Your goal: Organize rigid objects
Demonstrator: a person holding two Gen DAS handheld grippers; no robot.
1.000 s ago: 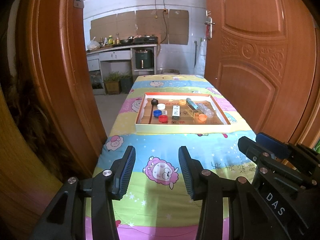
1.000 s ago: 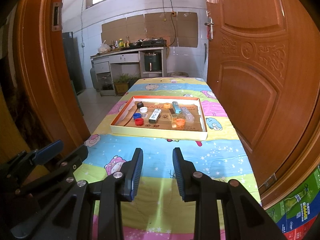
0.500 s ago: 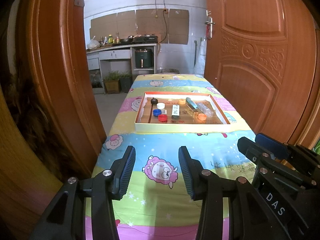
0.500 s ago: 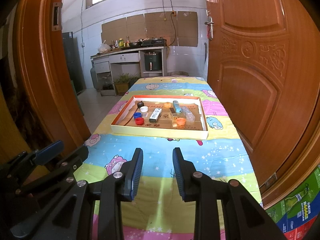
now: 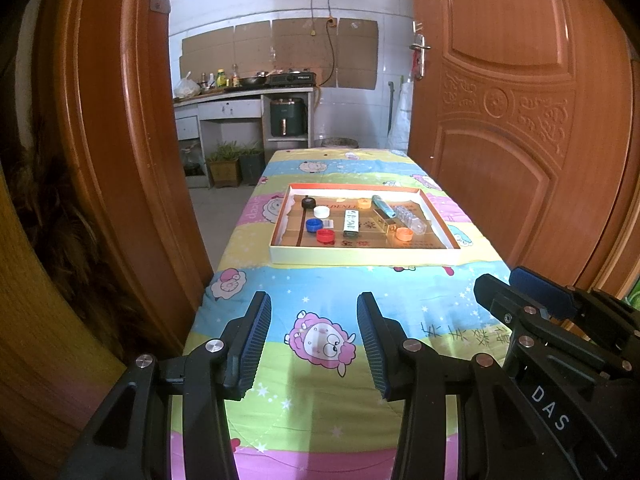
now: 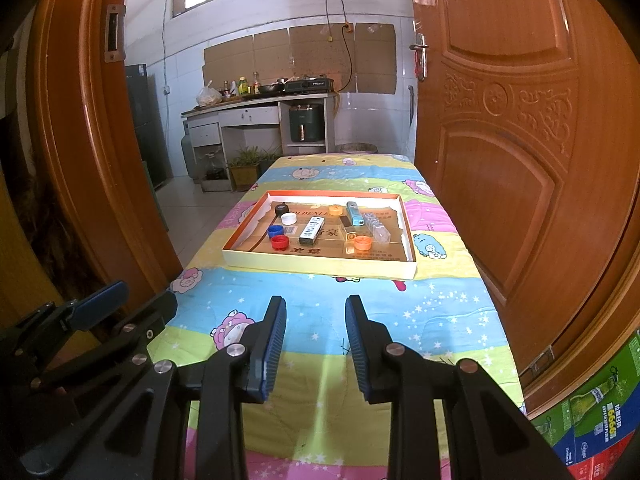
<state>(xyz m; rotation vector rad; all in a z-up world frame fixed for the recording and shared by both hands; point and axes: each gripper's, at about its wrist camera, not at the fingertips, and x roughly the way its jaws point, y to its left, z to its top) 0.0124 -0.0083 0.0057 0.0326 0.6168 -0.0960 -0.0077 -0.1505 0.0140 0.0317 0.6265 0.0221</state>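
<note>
A shallow cardboard tray (image 5: 362, 257) (image 6: 320, 266) sits mid-table on the cartoon cloth. In it lie several bottle caps, among them a red cap (image 5: 325, 235) (image 6: 279, 242), a blue cap (image 5: 314, 224) and an orange cap (image 5: 404, 234) (image 6: 363, 242), plus a white-green small box (image 5: 351, 222) (image 6: 311, 230), a blue lighter (image 6: 354, 213) and a clear plastic case (image 5: 410, 218). My left gripper (image 5: 314, 344) is open and empty over the near end of the table, well short of the tray. My right gripper (image 6: 316, 344) is open and empty beside it.
Wooden door leaves stand close on both sides of the table (image 5: 520, 140) (image 6: 80, 140). A kitchen counter (image 6: 256, 110) stands beyond the far end. A printed carton (image 6: 592, 412) sits at the lower right. The right gripper's body (image 5: 560, 344) shows in the left wrist view.
</note>
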